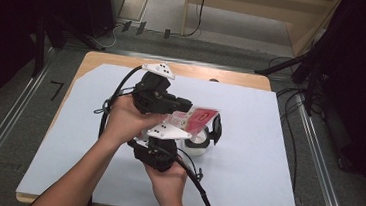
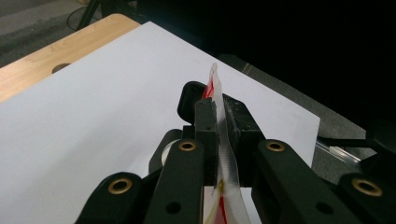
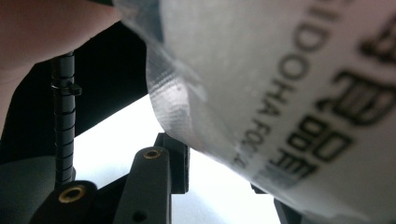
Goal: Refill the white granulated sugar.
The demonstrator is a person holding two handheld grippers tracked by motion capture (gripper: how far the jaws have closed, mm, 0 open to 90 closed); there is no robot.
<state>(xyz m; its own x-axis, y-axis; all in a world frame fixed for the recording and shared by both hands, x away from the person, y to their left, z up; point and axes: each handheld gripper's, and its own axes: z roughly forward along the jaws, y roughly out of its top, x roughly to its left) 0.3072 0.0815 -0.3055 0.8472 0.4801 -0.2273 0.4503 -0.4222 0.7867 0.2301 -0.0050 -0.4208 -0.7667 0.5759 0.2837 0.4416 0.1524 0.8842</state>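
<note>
A red-and-white sachet (image 1: 197, 117) hangs above the middle of the table, with my left gripper (image 1: 186, 107) shut on it. In the left gripper view the sachet (image 2: 228, 163) stands edge-on, pinched between the two jaws (image 2: 219, 109). Just below it, my right gripper (image 1: 208, 135) reaches to the right, and its jaws sit on either side of a small white cup (image 1: 196, 145) and seem pressed on it. In the right gripper view the printed sachet (image 3: 289, 93) hangs close in front and hides the right jaw. One black finger (image 3: 154, 182) shows at the lower left.
A white sheet (image 1: 257, 154) covers most of the wooden table (image 1: 104, 58). Black cables (image 1: 203, 195) trail from both grippers toward the near edge. Metal rails (image 1: 316, 160) run along both sides, and dark stands are at the back corners.
</note>
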